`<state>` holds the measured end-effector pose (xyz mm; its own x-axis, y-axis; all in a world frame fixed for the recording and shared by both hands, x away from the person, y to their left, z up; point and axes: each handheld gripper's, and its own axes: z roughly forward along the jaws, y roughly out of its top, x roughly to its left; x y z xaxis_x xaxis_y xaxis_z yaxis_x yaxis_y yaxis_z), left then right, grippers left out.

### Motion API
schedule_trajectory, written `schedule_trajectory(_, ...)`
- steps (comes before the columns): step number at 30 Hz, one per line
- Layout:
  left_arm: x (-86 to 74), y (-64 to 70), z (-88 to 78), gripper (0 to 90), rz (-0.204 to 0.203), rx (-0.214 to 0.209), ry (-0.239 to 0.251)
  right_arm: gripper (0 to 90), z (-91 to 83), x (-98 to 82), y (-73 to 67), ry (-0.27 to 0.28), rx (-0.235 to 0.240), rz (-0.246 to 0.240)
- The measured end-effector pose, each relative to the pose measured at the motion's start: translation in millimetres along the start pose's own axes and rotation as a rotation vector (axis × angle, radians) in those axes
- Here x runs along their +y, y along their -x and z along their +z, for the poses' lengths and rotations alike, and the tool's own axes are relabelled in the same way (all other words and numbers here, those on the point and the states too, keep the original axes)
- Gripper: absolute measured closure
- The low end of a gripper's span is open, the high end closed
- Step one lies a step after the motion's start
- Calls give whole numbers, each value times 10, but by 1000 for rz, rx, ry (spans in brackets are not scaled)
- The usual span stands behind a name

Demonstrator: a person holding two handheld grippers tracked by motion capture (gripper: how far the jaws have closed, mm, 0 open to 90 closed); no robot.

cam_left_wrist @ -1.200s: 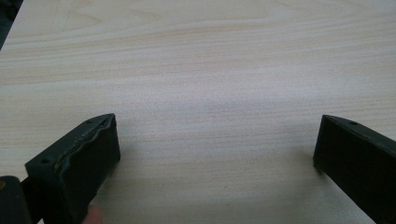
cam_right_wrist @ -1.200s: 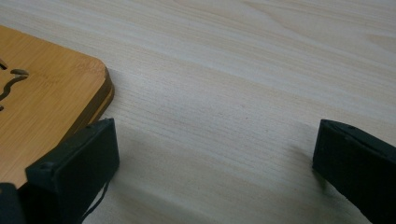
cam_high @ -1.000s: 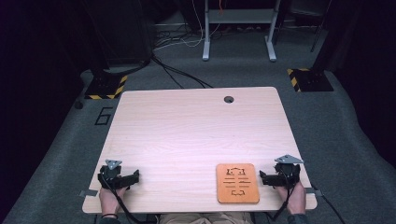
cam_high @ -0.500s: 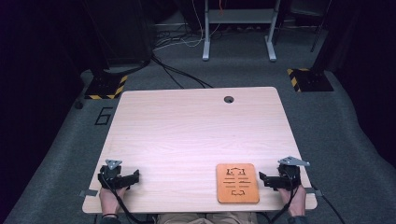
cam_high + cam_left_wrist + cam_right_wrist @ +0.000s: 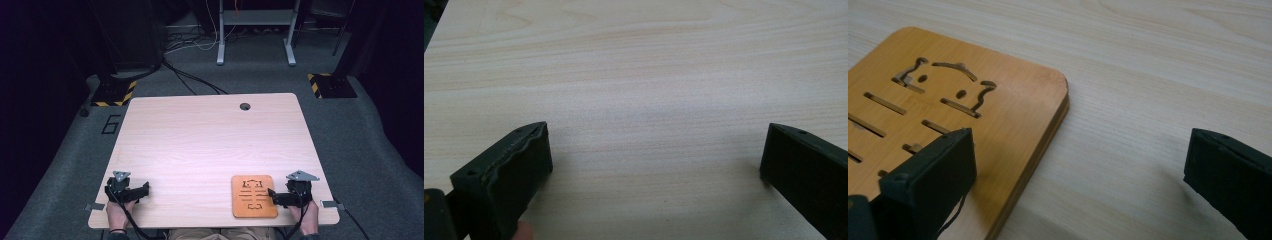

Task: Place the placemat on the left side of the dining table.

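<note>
- Wooden trivet (image 5: 254, 196) lies flat near the table's (image 5: 210, 145) near edge, toward its right corner.
- Right hand-held gripper (image 5: 274, 195), jaws spread, straddles the trivet's right edge; better to slide one jaw beneath before closing.
- Left hand-held gripper (image 5: 145, 189), jaws spread, rests near the left corner.
- Right gripper view reveals cat-face cutouts (image 5: 943, 85).

the table (image 5: 200, 150) is pale wood with a fine light grain. the board (image 5: 254, 196) is orange-brown wood, cut through with slots and a cat-face outline. both the left gripper (image 5: 146, 189) and the right gripper (image 5: 270, 192) are black, each topped by a grey plate. the floor (image 5: 375, 150) is grey carpet with black-and-yellow striped blocks (image 5: 114, 93).
</note>
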<state>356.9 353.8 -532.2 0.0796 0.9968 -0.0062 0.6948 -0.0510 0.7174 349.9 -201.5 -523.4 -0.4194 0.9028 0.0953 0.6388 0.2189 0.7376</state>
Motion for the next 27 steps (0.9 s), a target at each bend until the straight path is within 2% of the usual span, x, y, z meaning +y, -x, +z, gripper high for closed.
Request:
schedule_trajectory(7,0,0,0,0,0,0,0,0,42,21,-62,-5,-2,-13)
schedule_trajectory(20,-1,-1,-1,0,-1,1,-1,0,35,9,-67,-14,22,-42)
schedule_trajectory(27,-1,-1,-1,0,-1,1,-1,0,31,6,-40,-21,25,-32)
